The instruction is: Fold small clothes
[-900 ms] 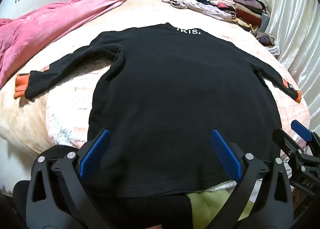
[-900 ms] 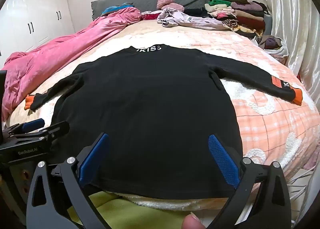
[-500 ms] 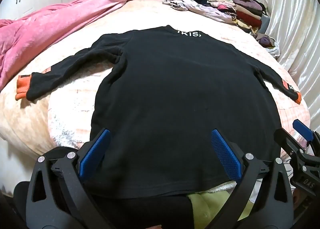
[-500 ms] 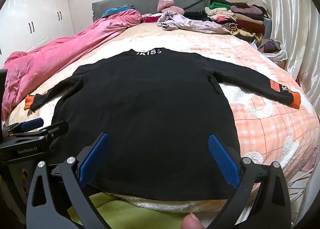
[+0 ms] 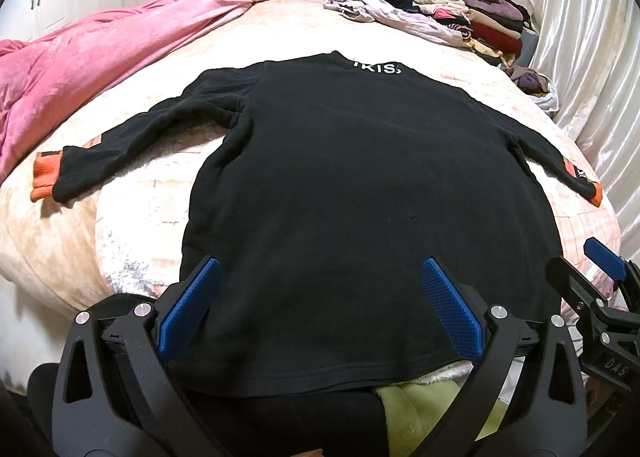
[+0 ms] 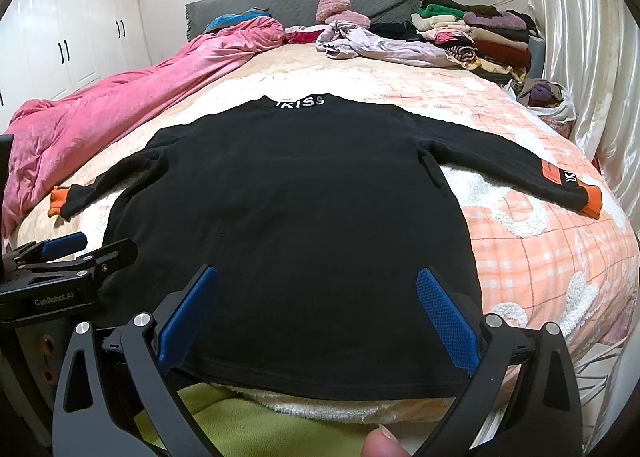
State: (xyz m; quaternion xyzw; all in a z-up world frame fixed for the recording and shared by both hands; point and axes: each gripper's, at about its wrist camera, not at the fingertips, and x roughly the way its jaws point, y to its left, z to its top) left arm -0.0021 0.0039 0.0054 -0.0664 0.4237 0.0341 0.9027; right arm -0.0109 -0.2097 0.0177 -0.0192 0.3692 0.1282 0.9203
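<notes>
A black long-sleeved top [image 5: 360, 197] with orange cuffs and white lettering at the neck lies flat on the bed, sleeves spread, hem nearest me; it also shows in the right wrist view [image 6: 296, 225]. My left gripper [image 5: 320, 305] is open and empty above the hem. My right gripper [image 6: 316, 309] is open and empty above the hem as well. Each gripper shows at the edge of the other's view: the right one [image 5: 600, 289] and the left one [image 6: 68, 253].
A pink quilt [image 5: 100, 53] lies along the bed's left side. Loose clothes [image 5: 384, 9] and a stack of folded clothes [image 5: 480, 13] sit at the head end on the right. Curtains [image 5: 592, 57] hang on the right. Wardrobe doors [image 6: 68, 41] stand at far left.
Both grippers have drawn back and up a little from the top; both stay open. The top has not moved.
</notes>
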